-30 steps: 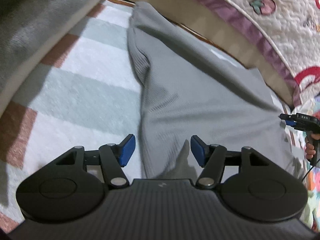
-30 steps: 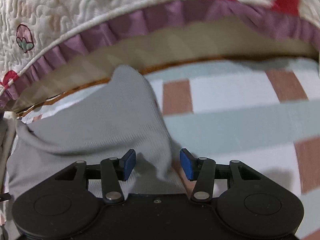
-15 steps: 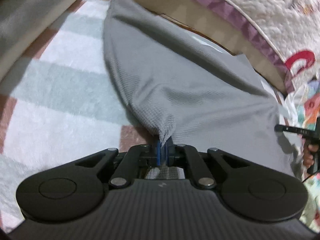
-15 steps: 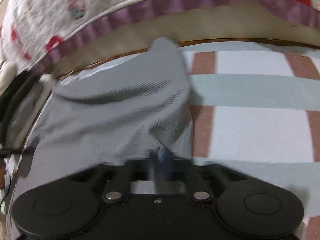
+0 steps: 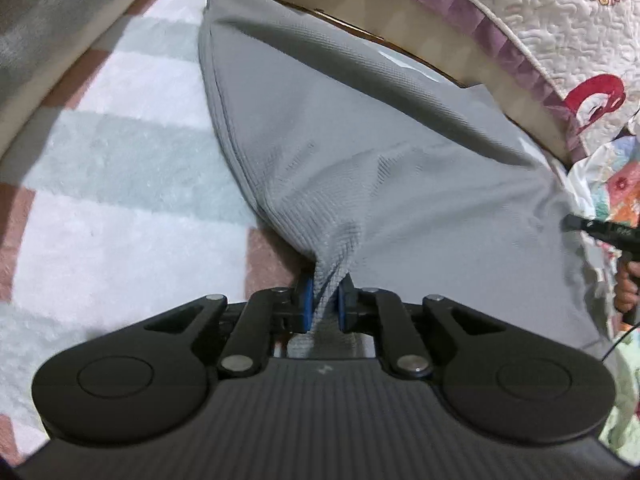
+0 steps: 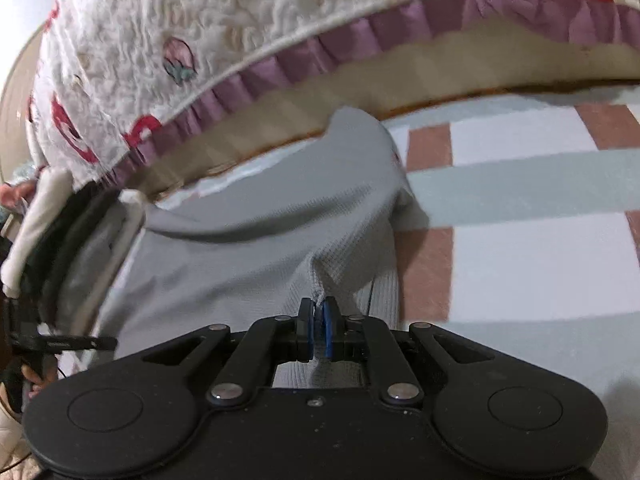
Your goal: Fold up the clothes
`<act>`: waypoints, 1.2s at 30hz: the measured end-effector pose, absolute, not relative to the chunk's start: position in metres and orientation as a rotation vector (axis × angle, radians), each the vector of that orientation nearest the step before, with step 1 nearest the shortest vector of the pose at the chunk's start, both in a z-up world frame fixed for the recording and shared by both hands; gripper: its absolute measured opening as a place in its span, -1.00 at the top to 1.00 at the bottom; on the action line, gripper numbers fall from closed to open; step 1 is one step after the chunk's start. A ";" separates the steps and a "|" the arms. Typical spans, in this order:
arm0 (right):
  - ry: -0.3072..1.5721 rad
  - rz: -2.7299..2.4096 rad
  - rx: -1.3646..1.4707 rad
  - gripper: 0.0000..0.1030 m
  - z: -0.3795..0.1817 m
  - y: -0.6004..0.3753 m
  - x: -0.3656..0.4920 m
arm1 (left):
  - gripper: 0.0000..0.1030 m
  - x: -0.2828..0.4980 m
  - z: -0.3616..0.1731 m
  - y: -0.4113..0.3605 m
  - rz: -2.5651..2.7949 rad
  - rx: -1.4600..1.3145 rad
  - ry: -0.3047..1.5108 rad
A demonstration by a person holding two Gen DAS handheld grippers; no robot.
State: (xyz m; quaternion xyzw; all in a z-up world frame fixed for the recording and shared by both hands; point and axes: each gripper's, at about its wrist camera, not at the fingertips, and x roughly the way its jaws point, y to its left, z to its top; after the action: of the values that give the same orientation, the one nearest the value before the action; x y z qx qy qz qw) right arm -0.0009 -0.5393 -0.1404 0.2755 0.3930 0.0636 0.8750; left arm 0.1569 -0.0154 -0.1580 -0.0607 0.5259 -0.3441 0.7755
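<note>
A grey knit garment [image 5: 360, 140] lies spread on a checked blanket [image 5: 120, 168], its far end against the bed's edge. My left gripper [image 5: 325, 300] pinches a bunched fold at the garment's near left edge; its jaws are opening slightly, with cloth still pressed between the blue pads [image 5: 306, 304]. In the right wrist view the garment [image 6: 260, 248] rises to a small peak in my right gripper [image 6: 319, 320], whose jaws are also easing open with the fabric clamped between them. Each gripper shows in the other's view: the right gripper [image 5: 600, 232] and the left gripper [image 6: 60, 344].
A white quilt with red shapes and a purple frill [image 6: 200, 40] hangs over the far side, also seen as the quilt [image 5: 560, 20]. Grey cloth [image 5: 40, 20] is piled at the left view's top left. A hand [image 5: 624, 288] grips the right gripper's handle. Blanket [image 6: 520, 264] extends right.
Both grippers went from open, straddling the garment's edges, to shut on the cloth. The fabric now pulls up into a peak at each gripper, and the right gripper has shifted sideways.
</note>
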 end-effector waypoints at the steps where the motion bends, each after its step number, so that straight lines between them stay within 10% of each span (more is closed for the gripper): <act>1: 0.832 0.128 0.582 0.81 -0.142 -0.541 -0.001 | 0.81 0.157 -0.158 -0.014 -0.751 -0.146 1.141; 4: 0.855 0.071 0.611 0.55 -0.144 -0.549 -0.003 | 0.78 0.157 -0.161 -0.015 -0.762 -0.156 1.146; 6: 0.857 0.032 0.655 -0.04 -0.146 -0.556 -0.005 | 0.67 0.157 -0.162 -0.018 -0.768 -0.158 1.145; 12: 0.962 0.123 0.777 -0.13 -0.167 -0.550 0.000 | -0.26 0.159 -0.166 -0.021 -0.839 -0.278 1.160; 14: 0.950 0.134 0.755 -0.13 -0.167 -0.542 0.009 | -0.13 0.158 -0.165 -0.025 -0.835 -0.257 1.143; 16: 0.914 0.109 0.770 0.04 -0.168 -0.539 0.023 | 0.79 0.155 -0.163 -0.030 -0.803 -0.181 1.120; 17: 0.910 0.111 0.754 0.74 -0.167 -0.535 0.029 | 0.92 0.154 -0.163 -0.030 -0.790 -0.148 1.115; 24: 0.651 0.196 0.828 0.85 -0.118 -0.543 -0.002 | 0.92 0.146 -0.118 0.012 -0.872 -0.297 0.966; 31: 0.820 0.128 0.743 0.78 -0.120 -0.545 -0.002 | 0.84 0.149 -0.144 0.002 -0.834 -0.192 1.094; 34: 0.902 0.096 0.704 0.67 -0.129 -0.541 0.003 | 0.38 0.150 -0.152 -0.001 -0.828 -0.157 1.129; 36: 0.934 0.083 0.704 0.22 -0.133 -0.539 0.004 | 0.15 0.148 -0.156 -0.008 -0.821 -0.101 1.144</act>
State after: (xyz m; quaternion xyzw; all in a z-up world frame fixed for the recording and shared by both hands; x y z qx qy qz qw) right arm 0.0044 -0.5390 -0.1330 0.3321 0.4405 0.0390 0.8331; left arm 0.1478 -0.0075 -0.1560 -0.0465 0.5255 -0.3774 0.7611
